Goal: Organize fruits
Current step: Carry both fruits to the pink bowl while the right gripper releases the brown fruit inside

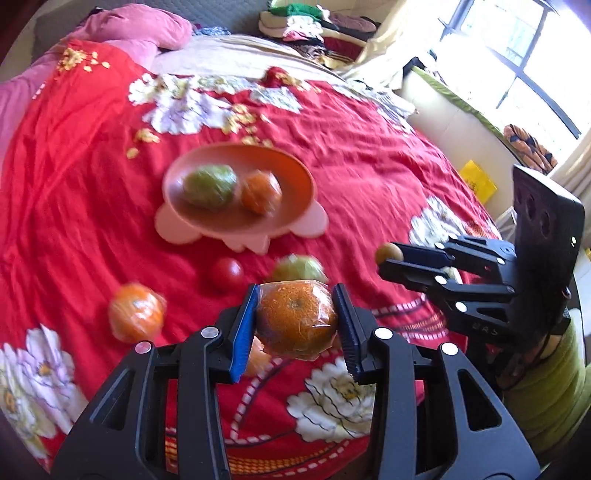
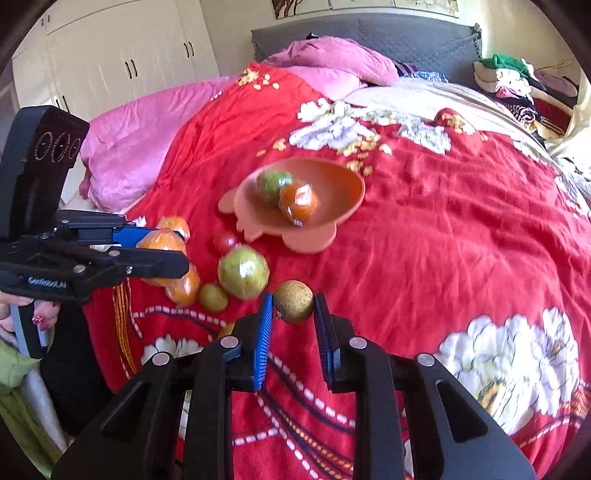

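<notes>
My left gripper (image 1: 295, 317) is shut on a wrapped orange (image 1: 295, 319), held above the red bedspread; it also shows in the right wrist view (image 2: 162, 243). My right gripper (image 2: 293, 306) is shut on a small brown-green fruit (image 2: 293, 301), seen from the left wrist view too (image 1: 388, 253). A pink bowl (image 1: 295, 166) holds a wrapped green fruit (image 1: 210, 186) and a wrapped orange (image 1: 261, 192). On the bedspread lie a wrapped orange (image 1: 136, 312), a red tomato (image 1: 227, 274), a wrapped green fruit (image 2: 243, 272) and a small green fruit (image 2: 213, 297).
The red flowered bedspread (image 2: 443, 240) covers the bed. Pink pillows (image 2: 332, 59) and a grey headboard (image 2: 406, 33) are at the far end. A clothes pile (image 2: 517, 85) lies far right. White wardrobes (image 2: 110, 55) stand to the left; a window (image 1: 524, 55) to the right.
</notes>
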The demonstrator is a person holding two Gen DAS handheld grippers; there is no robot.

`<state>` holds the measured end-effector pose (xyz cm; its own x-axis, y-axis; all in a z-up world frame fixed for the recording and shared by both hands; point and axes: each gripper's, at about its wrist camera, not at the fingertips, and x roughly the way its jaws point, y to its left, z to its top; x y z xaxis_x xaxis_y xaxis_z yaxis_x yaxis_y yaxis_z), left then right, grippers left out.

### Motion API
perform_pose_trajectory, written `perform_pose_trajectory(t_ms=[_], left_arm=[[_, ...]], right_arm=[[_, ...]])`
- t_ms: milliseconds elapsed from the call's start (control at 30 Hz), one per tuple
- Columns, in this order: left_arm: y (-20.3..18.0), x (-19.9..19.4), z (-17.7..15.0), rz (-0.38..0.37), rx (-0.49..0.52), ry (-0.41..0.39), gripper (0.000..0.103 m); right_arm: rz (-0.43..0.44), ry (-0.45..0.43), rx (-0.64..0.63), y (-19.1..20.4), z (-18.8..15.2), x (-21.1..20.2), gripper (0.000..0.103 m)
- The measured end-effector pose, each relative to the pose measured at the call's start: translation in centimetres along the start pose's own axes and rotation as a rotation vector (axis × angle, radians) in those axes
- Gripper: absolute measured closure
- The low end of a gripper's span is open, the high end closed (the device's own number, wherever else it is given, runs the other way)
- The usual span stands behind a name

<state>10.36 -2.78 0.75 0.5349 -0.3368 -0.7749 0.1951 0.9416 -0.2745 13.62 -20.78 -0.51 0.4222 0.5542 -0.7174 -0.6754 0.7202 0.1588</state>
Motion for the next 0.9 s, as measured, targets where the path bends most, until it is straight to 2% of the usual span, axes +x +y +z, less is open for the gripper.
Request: perform_pose_trajectory(t_ms=[333,900], left_arm=[[1.7,-0.3,3.5,0.018,-0.004,-0.035,0.071],[3.8,4.6,6.4,0.019,0.001,0.022,0.071]], right_arm=[[-0.002,-0.035,-0.010,-0.2,2.7,0.4,0.082],[0.004,-0.039,0.005,-1.6,6.4,3.7,0.082]])
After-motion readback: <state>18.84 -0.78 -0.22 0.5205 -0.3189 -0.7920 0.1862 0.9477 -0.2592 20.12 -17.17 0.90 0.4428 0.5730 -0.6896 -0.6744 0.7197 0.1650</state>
